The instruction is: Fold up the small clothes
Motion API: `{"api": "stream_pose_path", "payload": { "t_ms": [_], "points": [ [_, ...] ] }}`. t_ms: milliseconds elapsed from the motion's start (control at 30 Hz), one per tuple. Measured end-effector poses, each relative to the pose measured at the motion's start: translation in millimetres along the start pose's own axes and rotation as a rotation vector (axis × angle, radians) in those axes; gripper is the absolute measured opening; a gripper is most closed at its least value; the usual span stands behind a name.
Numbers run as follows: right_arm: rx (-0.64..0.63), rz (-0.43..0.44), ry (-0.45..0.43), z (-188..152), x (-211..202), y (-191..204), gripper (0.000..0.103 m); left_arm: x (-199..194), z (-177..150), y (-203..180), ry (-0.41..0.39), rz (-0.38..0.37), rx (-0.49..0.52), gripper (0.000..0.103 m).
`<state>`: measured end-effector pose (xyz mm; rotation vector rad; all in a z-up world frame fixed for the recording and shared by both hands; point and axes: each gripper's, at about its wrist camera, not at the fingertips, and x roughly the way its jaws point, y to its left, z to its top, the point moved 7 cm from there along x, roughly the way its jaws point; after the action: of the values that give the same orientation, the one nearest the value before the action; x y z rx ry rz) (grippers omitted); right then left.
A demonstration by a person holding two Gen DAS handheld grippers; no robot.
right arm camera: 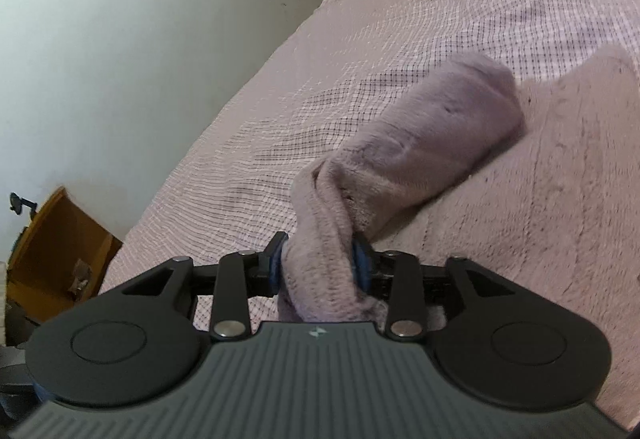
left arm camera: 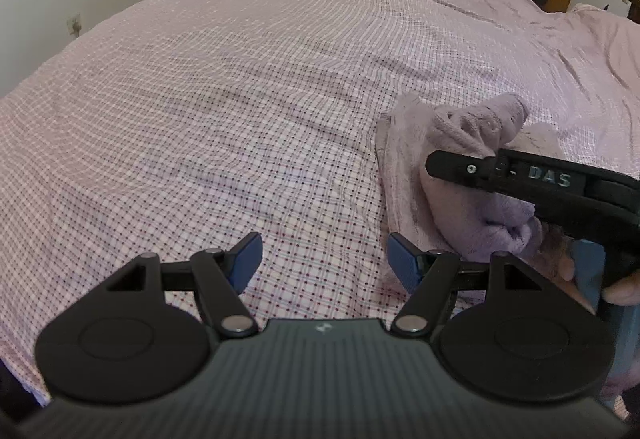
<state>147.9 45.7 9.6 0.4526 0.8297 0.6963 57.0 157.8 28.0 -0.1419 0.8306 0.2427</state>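
Fold step in hand: right hand-held gripper (right arm camera: 318,263) holds a bunched end of the fuzzy lilac garment (right arm camera: 420,143), pads against the pile, the rest trailing onto a flatter lilac layer on the checked bed (left arm camera: 200,99). Left hand-held gripper (left arm camera: 324,259) stands wide and empty just beside it. Judged next: lay the carried end squarely over the flat layer before letting go

Fleece garment (right arm camera: 404,159) blurred; R gripper (left arm camera: 460,163) tips hidden behind fleece.
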Motion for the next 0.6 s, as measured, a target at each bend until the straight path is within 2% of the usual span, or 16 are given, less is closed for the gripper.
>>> {"api": "stream_pose_path", "payload": {
  "t_ms": [200, 300, 433, 600],
  "points": [
    [-0.028, 0.031, -0.017, 1.3, -33.8, 5.7, 0.052, -1.7, 9.0, -6.0, -0.016, -0.04, -0.001, 0.07],
    [-0.031, 0.016, -0.048, 2.2, -59.1, 3.0, 0.056, -5.6, 17.2, -13.3, -0.031, -0.075, 0.002, 0.07],
    [-0.014, -0.043, -0.094, 11.6, -85.1, -11.3, 0.059, -11.7, 31.4, -30.8, -0.079, -0.109, 0.037, 0.07],
    [0.008, -0.158, -0.142, 20.0, -108.9, -44.3, 0.065, -1.6, 51.8, -62.0, -0.134, -0.146, 0.118, 0.07]
  ]
}}
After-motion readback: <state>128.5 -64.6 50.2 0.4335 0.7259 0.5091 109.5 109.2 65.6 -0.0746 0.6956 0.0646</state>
